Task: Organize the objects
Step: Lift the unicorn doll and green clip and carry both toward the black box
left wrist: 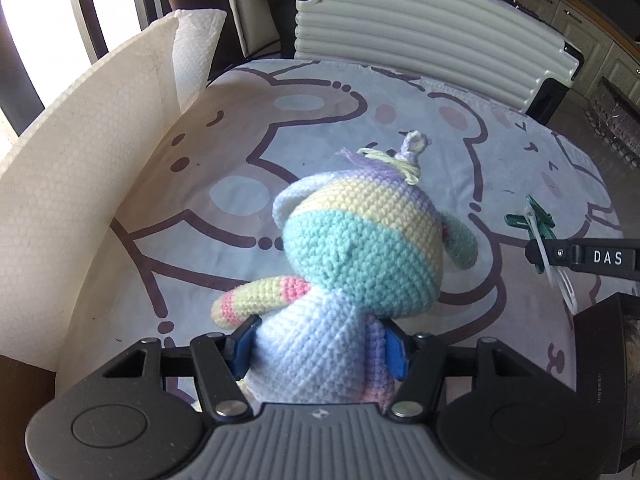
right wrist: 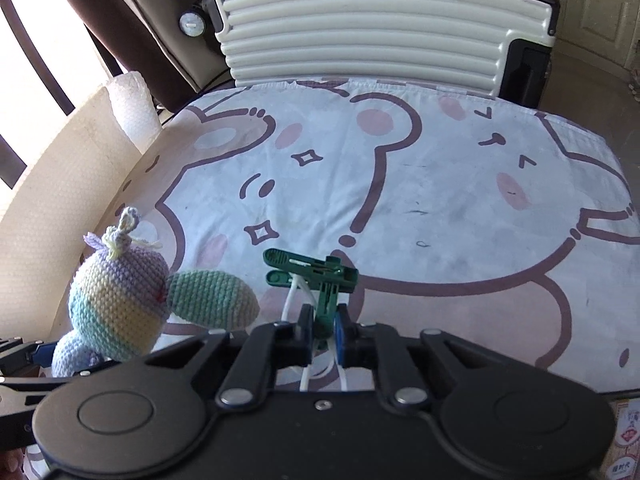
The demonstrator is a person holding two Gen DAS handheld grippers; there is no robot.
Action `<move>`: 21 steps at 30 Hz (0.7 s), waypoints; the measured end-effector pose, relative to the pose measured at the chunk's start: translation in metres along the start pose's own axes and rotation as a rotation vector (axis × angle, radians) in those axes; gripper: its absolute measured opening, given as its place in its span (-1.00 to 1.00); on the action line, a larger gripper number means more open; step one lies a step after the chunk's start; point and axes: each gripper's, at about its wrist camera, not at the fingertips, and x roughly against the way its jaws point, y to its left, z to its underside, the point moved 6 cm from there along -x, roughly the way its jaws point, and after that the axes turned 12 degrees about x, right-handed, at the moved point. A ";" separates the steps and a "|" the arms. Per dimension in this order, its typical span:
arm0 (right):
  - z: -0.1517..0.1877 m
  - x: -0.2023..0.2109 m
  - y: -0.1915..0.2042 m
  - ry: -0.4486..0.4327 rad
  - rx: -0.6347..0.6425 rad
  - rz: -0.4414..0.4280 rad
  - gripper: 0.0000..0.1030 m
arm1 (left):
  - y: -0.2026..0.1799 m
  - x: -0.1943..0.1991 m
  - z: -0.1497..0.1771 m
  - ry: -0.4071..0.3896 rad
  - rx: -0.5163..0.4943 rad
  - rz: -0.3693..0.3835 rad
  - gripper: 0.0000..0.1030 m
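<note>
**Both grippers holding their pick-ups over the worktop**

The left gripper (left wrist: pixel 316 350) is clenching the crochet doll (left wrist: pixel 352 276) by its pale blue body, keeping the head upright and clear of the cartoon cloth (left wrist: pixel 248 128). At its 3 o'clock, the right gripper (right wrist: pixel 322 334) is pinching the green clip (right wrist: pixel 316 274) by its tail, white cord (right wrist: pixel 294 292) dangling, probably so each item can be carried off separately.

Left gripper (left wrist: pixel 316 346): black linkage arms, silver rivets, blue pads, grey ribbed housing at frame bottom. Right gripper (right wrist: pixel 323 334): same black build; its arm reads "DAS".
</note>
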 end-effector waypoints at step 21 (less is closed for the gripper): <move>0.044 0.134 -0.006 -0.104 0.013 0.051 -0.79 | -0.025 0.110 0.027 -0.127 0.048 0.043 0.21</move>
